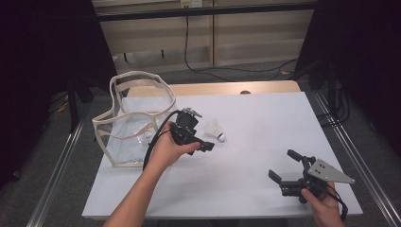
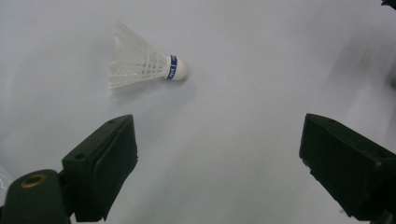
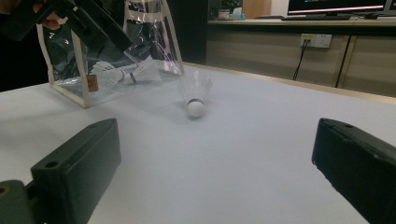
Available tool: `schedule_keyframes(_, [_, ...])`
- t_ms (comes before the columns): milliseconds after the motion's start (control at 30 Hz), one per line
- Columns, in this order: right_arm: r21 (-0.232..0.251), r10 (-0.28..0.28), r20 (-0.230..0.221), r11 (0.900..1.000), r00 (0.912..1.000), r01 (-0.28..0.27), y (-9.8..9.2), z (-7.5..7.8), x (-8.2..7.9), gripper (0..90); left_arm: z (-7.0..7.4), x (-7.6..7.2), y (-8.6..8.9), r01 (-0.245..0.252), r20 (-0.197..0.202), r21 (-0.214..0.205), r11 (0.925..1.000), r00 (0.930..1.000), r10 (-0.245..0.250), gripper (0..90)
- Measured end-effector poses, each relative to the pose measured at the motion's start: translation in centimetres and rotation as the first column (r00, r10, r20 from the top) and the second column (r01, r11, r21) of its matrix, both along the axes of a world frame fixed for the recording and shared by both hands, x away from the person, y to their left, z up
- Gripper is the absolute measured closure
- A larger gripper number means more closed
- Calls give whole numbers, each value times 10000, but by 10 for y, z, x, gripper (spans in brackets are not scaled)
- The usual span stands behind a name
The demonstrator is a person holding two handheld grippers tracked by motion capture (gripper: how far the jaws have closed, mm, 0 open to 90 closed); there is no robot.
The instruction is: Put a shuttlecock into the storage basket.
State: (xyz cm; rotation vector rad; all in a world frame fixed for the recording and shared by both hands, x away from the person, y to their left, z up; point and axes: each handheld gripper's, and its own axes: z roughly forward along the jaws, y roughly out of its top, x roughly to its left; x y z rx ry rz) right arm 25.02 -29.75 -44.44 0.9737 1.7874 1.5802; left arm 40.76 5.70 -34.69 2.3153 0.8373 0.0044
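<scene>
High view: a white table (image 1: 265,189) seen from above. A person's left hand holds the left gripper (image 1: 207,145) near the middle of the table, its jaws pointing toward a white shuttlecock (image 1: 215,130) that lies on its side just beyond them, not touched. To the left stands a clear plastic bag (image 1: 124,124) with cream edging, its mouth open upward, likely so that shuttlecocks can be dropped in. The right hand holds the right gripper (image 1: 283,166) near the table's front right corner, well apart from the shuttlecock, jaws spread and holding nothing; it appears to be waiting.

Left gripper view: the camera looks down along two black jaws, set wide apart with bare table between them. The shuttlecock (image 2: 144,63) lies ahead and toward the left, feathers to the left, cork tip with a blue band to the right. The wide gap seems meant for closing around it.

Right gripper view: looking low across the table between two black jaws standing far apart, nothing in them. The shuttlecock (image 3: 195,93) lies in the middle distance, cork tip toward the camera. Behind it, the clear bag (image 3: 79,74) holds at least two more shuttlecocks (image 3: 107,72), and the left gripper (image 3: 95,30) hangs at the upper left.
</scene>
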Motion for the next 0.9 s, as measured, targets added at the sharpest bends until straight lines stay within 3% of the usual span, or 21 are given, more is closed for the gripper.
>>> schedule_keyframes(900, [-4, 24, 6, 10000, 10000, -24, 0, 0, 0, 8, -29, 4, -10, -164, 45, 379, 9991, 9999, 163, 114])
